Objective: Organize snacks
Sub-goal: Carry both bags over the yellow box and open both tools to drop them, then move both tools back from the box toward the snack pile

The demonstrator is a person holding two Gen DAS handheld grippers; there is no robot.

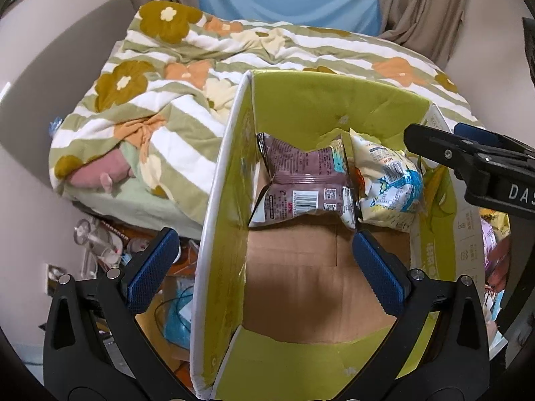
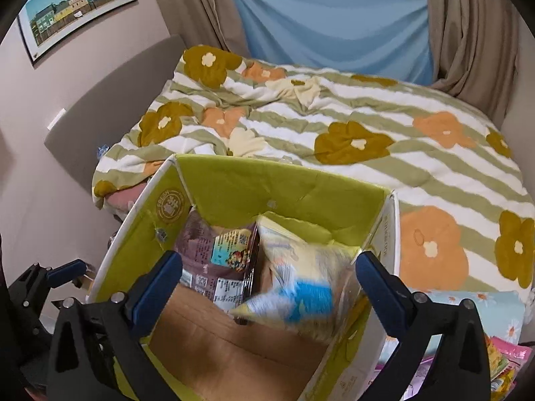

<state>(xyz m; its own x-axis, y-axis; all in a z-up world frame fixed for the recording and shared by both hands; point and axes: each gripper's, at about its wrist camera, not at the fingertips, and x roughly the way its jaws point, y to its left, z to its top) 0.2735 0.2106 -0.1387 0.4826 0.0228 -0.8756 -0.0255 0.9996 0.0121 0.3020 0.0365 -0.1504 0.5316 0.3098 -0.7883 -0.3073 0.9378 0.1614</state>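
Both grippers released, empty. Right gripper (image 2: 267, 287) sits directly over yellow-blue snack bag (image 2: 301, 287), lying in the green box (image 2: 254, 187) against its far wall; purple bag (image 2: 217, 260) just left. Left gripper (image 1: 264, 267) straddles the box's left wall, farther off.

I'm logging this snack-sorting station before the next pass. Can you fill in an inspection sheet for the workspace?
Surface: brown cardboard floor of the green-lined cardboard box, mostly bare.
Job's things: purple snack packet and pale yellow-and-blue snack packet side by side at the far wall.
Clutter: more packets outside the box, floor items.
Grippers: left gripper open, empty; right gripper open, empty.
Cables: nothing seen.
Surroundings: floral striped quilt, beige curtains.
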